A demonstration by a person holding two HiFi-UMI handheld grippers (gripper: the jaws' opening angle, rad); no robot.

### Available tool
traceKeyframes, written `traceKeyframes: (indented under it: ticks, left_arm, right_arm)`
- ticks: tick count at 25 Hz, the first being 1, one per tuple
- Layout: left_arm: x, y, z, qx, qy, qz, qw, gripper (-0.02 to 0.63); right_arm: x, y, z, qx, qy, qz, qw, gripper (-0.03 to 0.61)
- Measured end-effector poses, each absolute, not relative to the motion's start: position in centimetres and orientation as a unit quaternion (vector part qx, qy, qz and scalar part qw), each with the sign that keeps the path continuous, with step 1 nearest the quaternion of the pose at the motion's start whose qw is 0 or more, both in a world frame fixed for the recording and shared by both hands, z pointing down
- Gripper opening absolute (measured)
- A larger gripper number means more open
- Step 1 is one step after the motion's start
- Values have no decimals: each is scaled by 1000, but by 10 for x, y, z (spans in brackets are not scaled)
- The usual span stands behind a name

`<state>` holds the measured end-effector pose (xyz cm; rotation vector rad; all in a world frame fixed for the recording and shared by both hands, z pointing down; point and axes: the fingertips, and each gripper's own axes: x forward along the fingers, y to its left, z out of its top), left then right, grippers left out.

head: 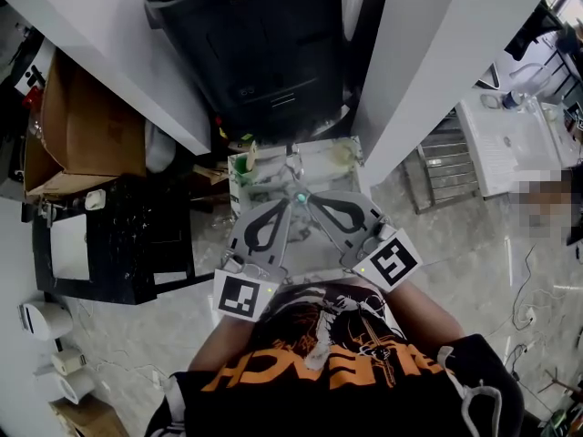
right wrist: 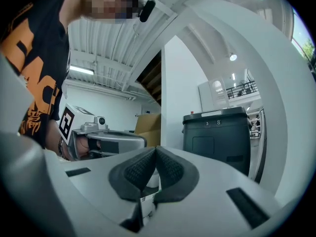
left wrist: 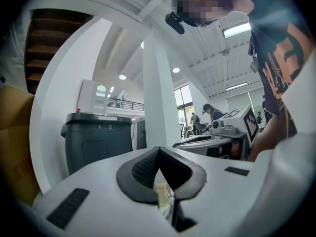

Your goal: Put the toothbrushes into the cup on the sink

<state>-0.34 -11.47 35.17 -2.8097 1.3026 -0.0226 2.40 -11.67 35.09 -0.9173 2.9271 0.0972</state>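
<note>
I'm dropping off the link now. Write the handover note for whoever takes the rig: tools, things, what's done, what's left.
Left tool: shut, empty.
Right tool: shut, empty.
In the head view, both tips nearly meet above the sink, which stands before the black bin.
Toothbrushes and cup: not clearly made out in any view; find them first.
Done: nothing that shows.
Left: pick up each toothbrush and put it in the cup.

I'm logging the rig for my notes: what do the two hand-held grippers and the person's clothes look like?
The left hand-held gripper and right hand-held gripper have pale grey shells and dark textured pads. Each carries a cube with black-and-white square markers. The person wears a black T-shirt with orange print.
</note>
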Motion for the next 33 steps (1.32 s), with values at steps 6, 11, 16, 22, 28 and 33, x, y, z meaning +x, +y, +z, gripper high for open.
traceKeyframes:
  ticks: [6, 11, 16, 22, 28, 33]
  left_arm:
    - [-4, -113, 349, -907, 420, -4, 24, 23]
    - [-2, -112, 349, -910, 414, -1, 21, 23]
    - [4, -110, 350, -913, 407, -4, 24, 23]
    - [4, -111, 351, -914, 405, -5, 22, 23]
    - [1, -113, 352, -914, 405, 1, 18, 23]
    - [1, -113, 355, -914, 405, -3, 18, 23]
  right_arm:
    - [23, -115, 346, -296, 953, 39, 44, 14]
    - [22, -115, 348, -296, 953, 42, 36, 14]
    - [24, -116, 348, -299, 953, 41, 36, 14]
    - [24, -118, 348, -296, 954, 43, 31, 14]
    - [22, -117, 348, -291, 955, 45, 29, 14]
    - [23, -119, 347, -291, 955, 49, 31, 14]
